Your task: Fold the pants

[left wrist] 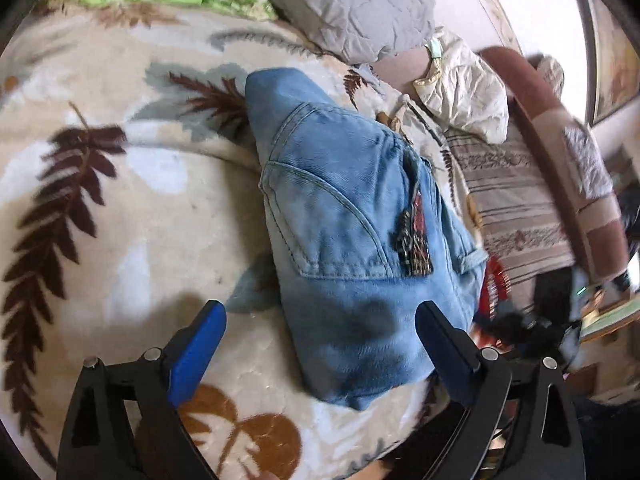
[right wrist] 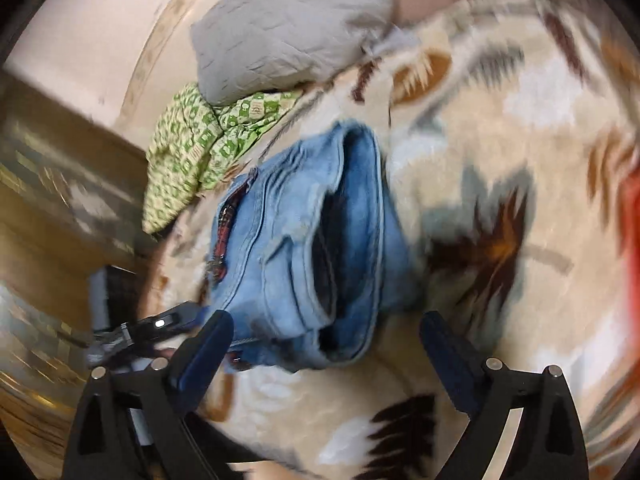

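Note:
Light blue denim pants (left wrist: 344,216) lie folded into a compact bundle on a cream blanket with brown leaf prints (left wrist: 120,184). A back pocket with a dark beaded patch faces up in the left wrist view. My left gripper (left wrist: 320,320) hangs open just above the bundle's near end, its blue pads (left wrist: 200,344) clear of the cloth. In the right wrist view the same pants (right wrist: 304,248) show their stacked folded edges and a dark gap between layers. My right gripper (right wrist: 326,334) stands open over the bundle's near end, nothing pressed between its pads.
A grey quilted pillow (left wrist: 348,4) and a green patterned cloth (right wrist: 200,148) lie at the far side. A crumpled cream garment (left wrist: 464,88) and a striped brown blanket (left wrist: 520,208) sit to the right. A wooden floor (right wrist: 44,208) lies beyond the bed's edge.

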{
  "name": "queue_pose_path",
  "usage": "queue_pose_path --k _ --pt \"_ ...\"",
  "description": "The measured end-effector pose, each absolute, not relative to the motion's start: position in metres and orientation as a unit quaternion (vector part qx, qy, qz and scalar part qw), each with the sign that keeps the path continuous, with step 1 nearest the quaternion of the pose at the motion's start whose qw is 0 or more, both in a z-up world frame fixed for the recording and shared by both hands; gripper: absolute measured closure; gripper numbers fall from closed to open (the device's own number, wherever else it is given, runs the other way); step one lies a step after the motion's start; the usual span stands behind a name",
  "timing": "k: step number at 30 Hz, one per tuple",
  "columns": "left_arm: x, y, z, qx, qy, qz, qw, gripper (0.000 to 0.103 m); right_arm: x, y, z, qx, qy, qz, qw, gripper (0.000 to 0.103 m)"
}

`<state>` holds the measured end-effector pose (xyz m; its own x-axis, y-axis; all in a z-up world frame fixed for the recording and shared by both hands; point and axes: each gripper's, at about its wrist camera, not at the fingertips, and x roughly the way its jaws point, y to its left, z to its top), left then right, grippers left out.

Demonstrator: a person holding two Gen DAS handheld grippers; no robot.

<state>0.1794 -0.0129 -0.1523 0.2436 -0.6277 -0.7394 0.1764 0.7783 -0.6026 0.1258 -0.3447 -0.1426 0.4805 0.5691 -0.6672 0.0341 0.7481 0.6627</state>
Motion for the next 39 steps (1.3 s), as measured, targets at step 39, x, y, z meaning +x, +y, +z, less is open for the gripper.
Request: queue_pose_path --k 39 --pt "0.209 -0.086 -0.17 -0.139 0.549 -0.259 0.782 0.0 0.225 -0.329 -0.196 0.341 0.536 0.244 0.733 0.0"
